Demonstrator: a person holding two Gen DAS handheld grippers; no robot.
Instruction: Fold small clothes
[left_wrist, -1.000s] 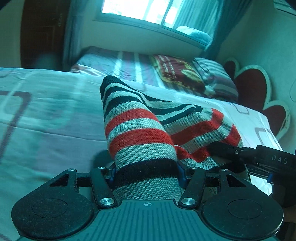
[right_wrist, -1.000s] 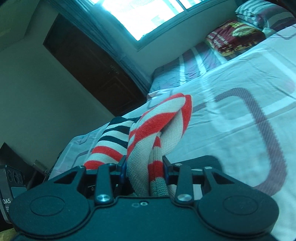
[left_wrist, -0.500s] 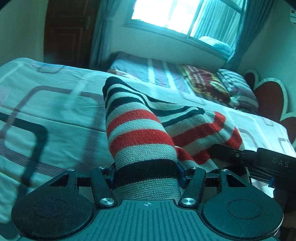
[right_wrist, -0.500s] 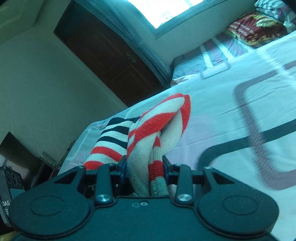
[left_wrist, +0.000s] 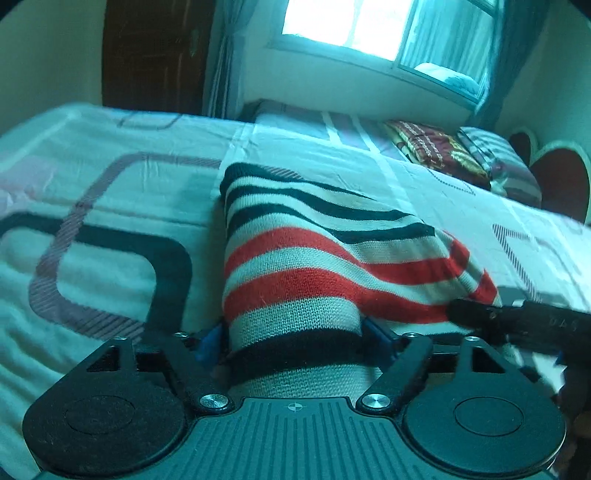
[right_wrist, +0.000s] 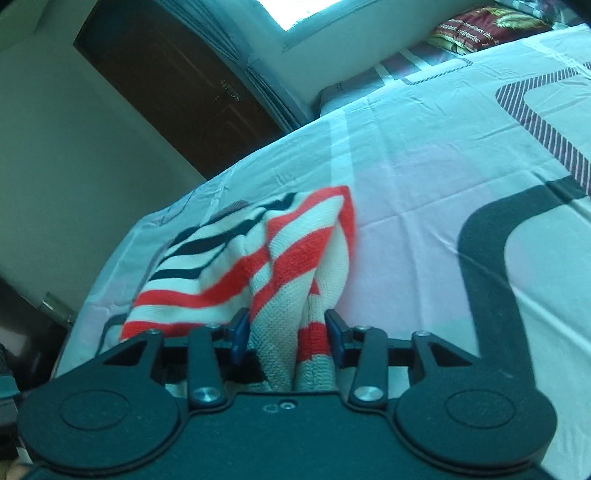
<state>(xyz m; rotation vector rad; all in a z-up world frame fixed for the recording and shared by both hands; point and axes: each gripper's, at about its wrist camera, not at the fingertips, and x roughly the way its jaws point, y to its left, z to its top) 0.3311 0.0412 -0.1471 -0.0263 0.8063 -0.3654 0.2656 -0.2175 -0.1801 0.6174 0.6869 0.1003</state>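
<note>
A wide bed, its pale sheet printed with dark rounded rectangles, fills both wrist views, with a dark wooden door at 11 o'clock and a bright window at 1 o'clock in the left view. A red patterned pillow lies at 2 o'clock by the headboard. At the centre, a striped knit garment, banded black, red and cream, is draped over the sheet and runs back toward 6 o'clock into both tools. The left gripper has just been opening; its blue pads now stand slightly off the cloth between them. The right gripper, also just widening, shows a gap at its left pad, the bunched folds resting loosely against the right one.
</note>
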